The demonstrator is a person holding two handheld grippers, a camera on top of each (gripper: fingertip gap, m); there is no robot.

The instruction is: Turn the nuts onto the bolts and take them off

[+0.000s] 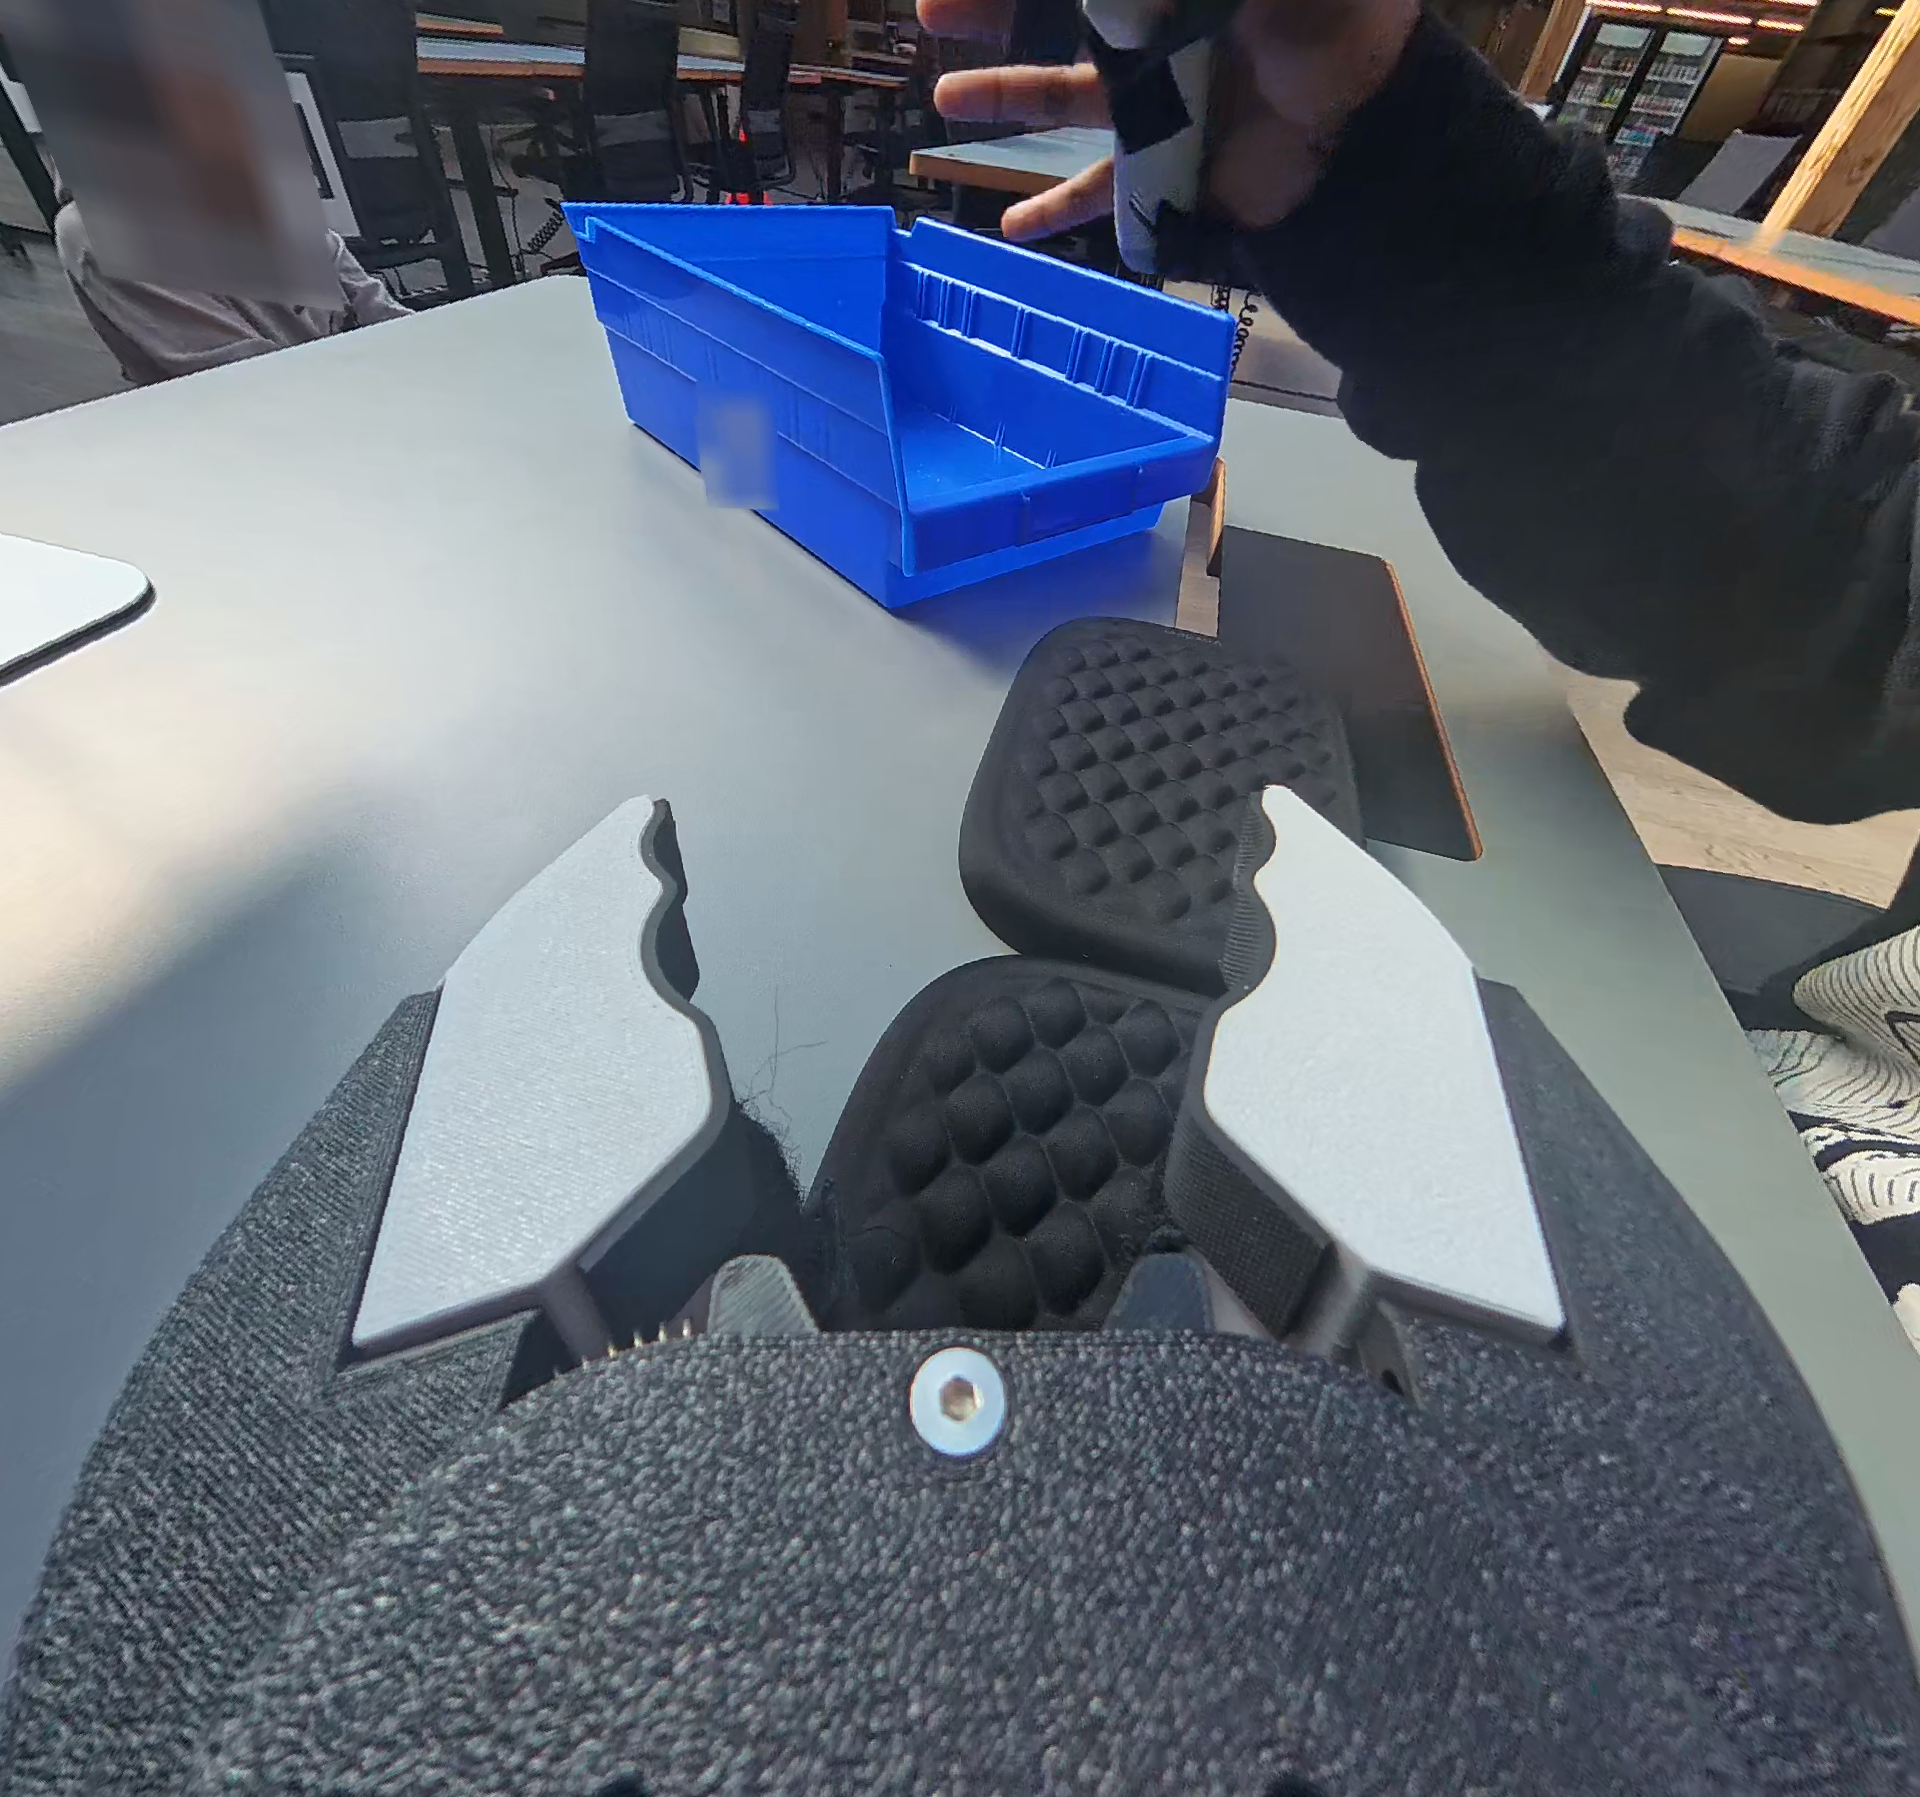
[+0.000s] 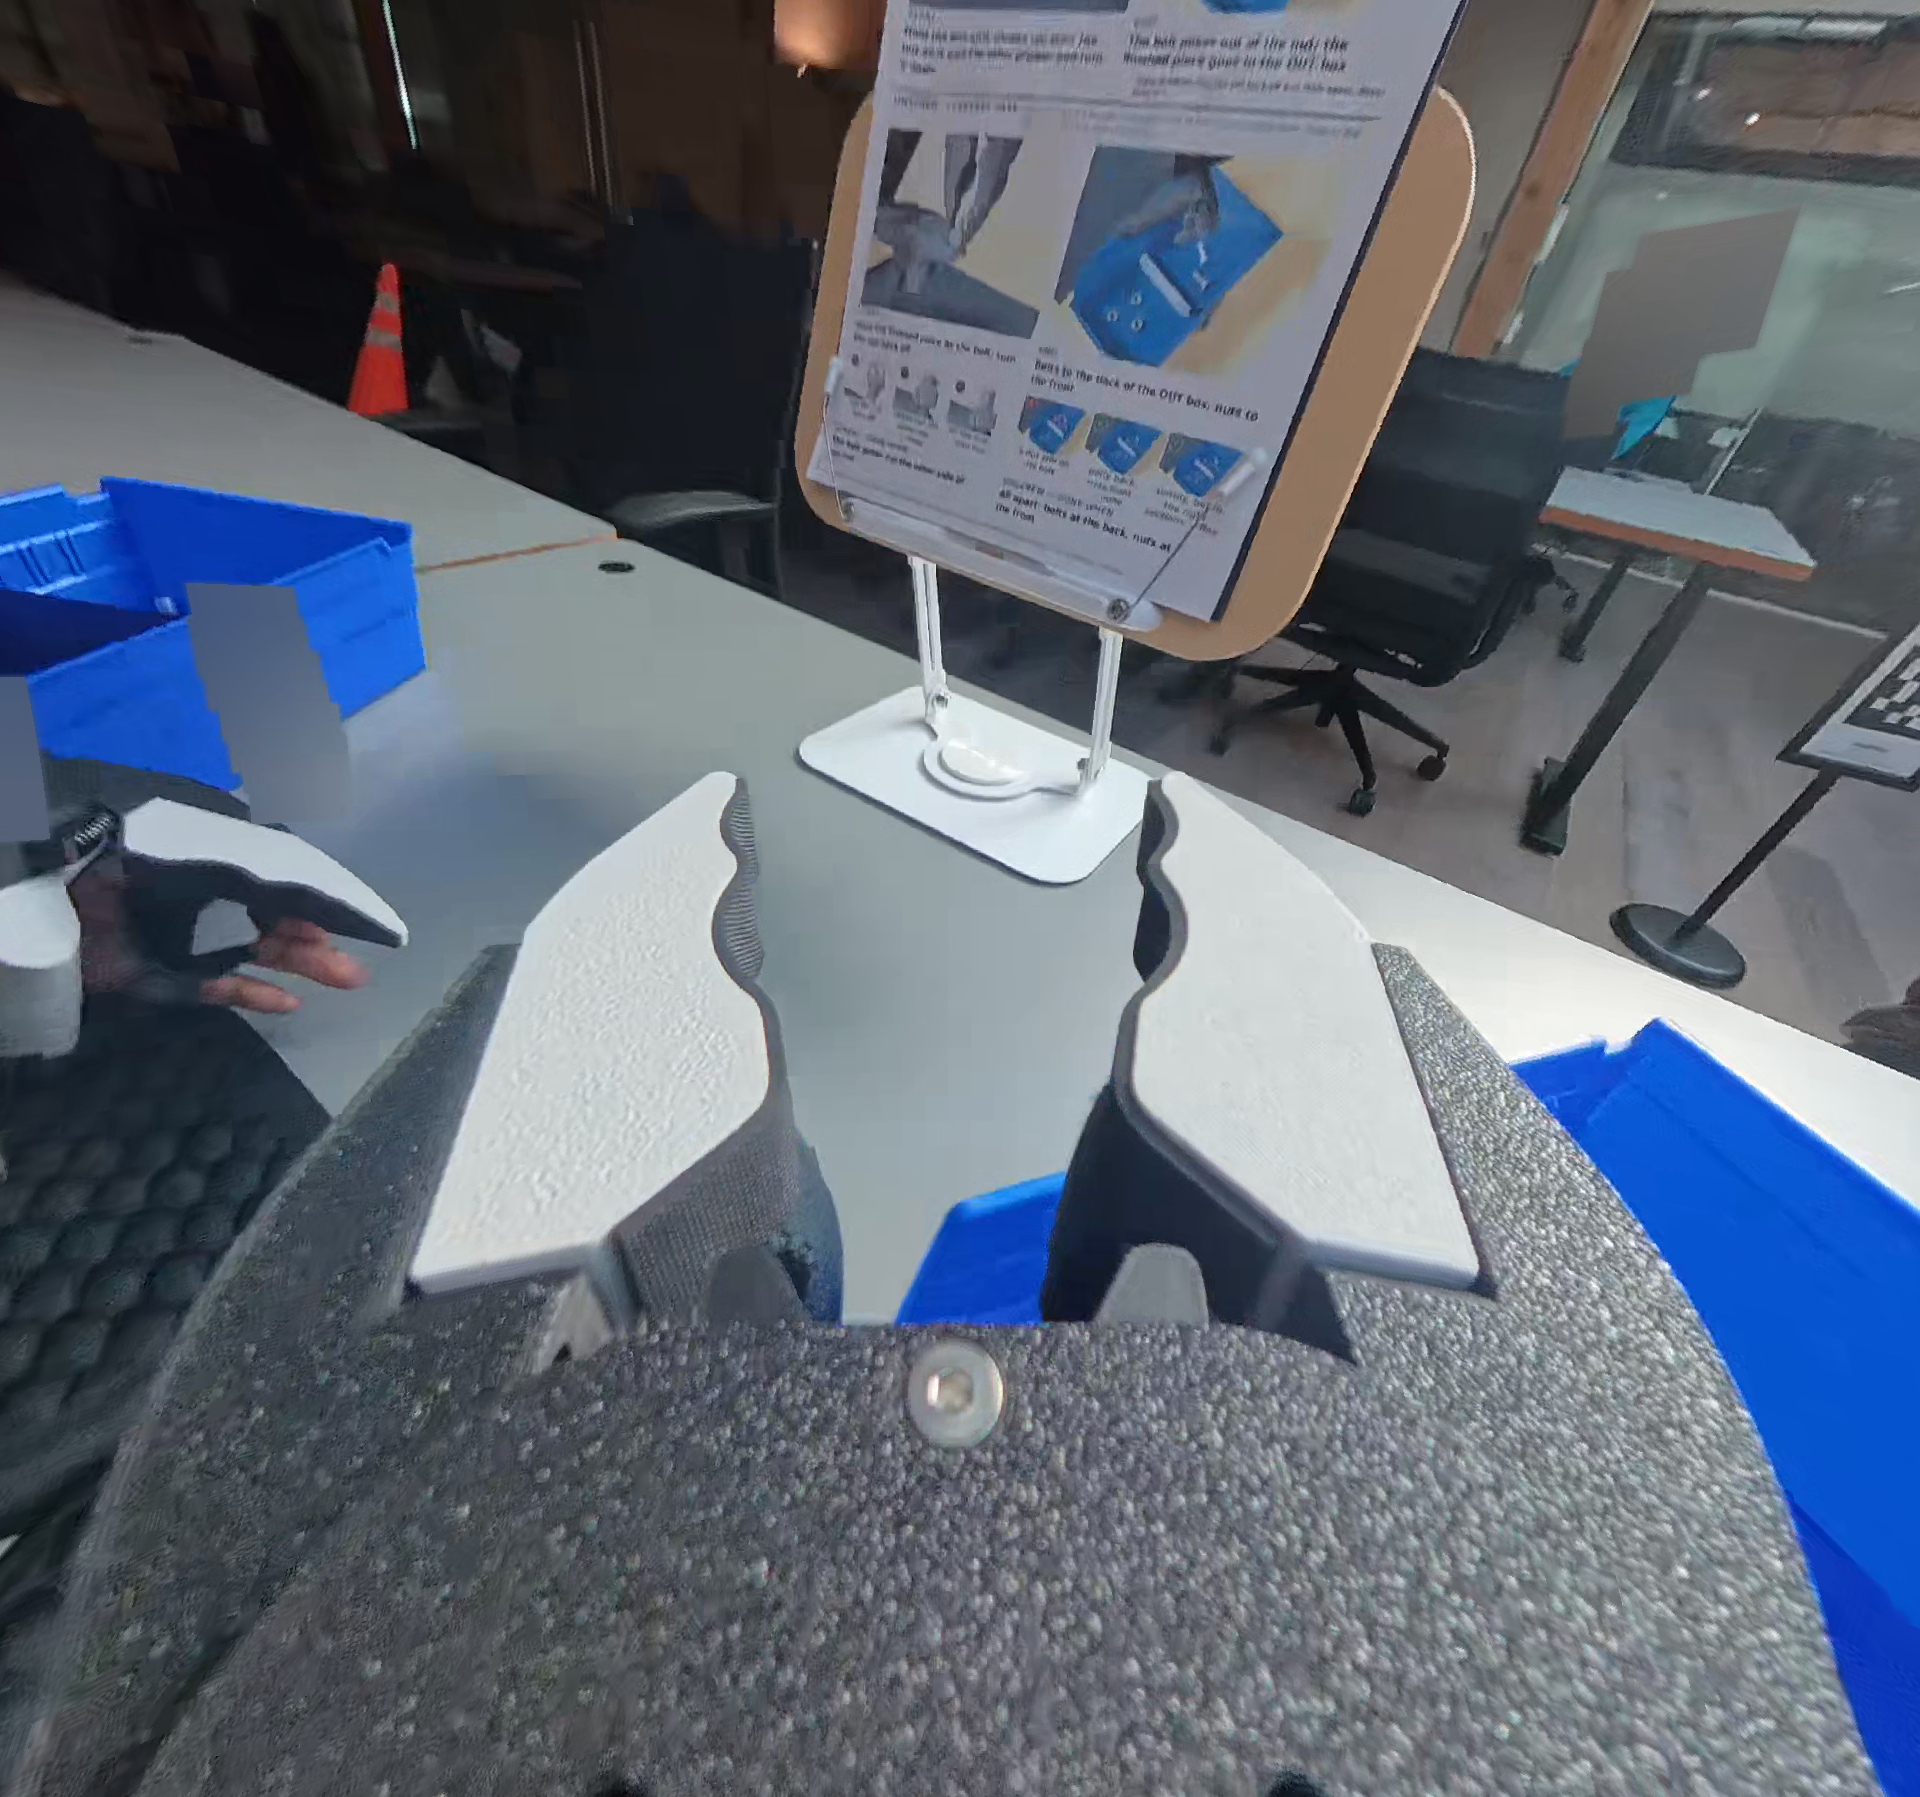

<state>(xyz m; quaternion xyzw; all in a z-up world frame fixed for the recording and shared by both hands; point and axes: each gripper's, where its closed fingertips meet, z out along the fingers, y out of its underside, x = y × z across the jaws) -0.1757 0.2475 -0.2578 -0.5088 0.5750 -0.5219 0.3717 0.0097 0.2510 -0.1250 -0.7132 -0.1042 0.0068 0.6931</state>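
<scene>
Nuts and bolts are visible in neither view; the blue bin (image 1: 894,417) standing on the grey table (image 1: 416,625) shows a bare floor. My left gripper (image 1: 966,874) hovers wide apart and holding nothing above a black dimpled pad (image 1: 1132,791). My right gripper (image 2: 940,843), likewise spread and unloaded, faces an instruction sheet (image 2: 1132,220) on its white stand (image 2: 987,791), another blue bin (image 2: 1714,1228) just beneath.

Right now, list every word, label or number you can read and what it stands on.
Instruction sheet on the wooden board: printed captions under photos, partly legible; I do not repeat writing.
Blue bin: label patched over, unreadable.
Black strap, left edge of the right wrist view: lettering too small to read.
</scene>
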